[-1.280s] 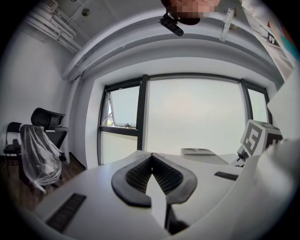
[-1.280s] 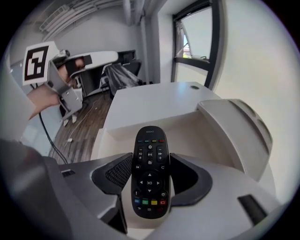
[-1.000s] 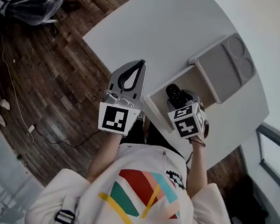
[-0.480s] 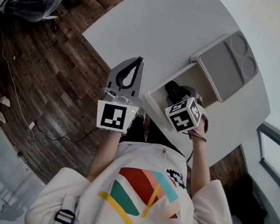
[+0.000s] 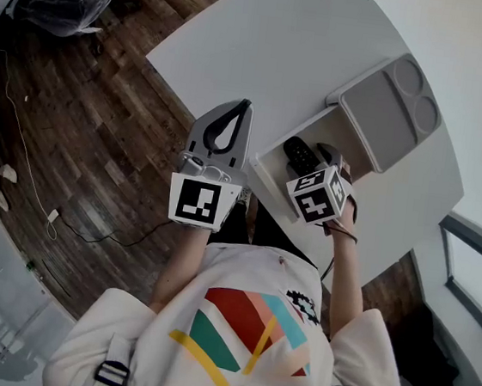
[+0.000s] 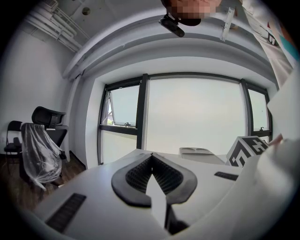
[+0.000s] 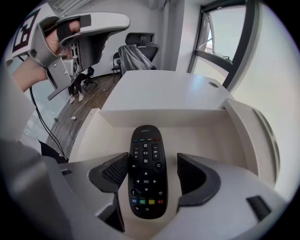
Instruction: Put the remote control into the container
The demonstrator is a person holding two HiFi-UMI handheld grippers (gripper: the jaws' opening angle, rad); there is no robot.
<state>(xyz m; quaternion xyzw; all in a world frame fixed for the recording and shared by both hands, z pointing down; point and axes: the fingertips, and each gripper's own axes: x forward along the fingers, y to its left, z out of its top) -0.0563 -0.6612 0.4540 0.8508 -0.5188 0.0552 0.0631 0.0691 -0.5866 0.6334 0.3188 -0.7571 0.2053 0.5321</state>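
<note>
Right hand-held gripper: jaws opening, with a gap at the right-side pad. The remote control lies face-up between them on the container floor. "OK" is legible on its centre key; the top print is unreadable. Beyond is the white desk. Left hand-held gripper: closed, empty. Compared with a second ago, the right jaws are wider.

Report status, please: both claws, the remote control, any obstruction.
Left claw shut, empty, left of the container. Right claw opening around the remote control. Remote control lies inside the container. No obstruction seen.
</note>
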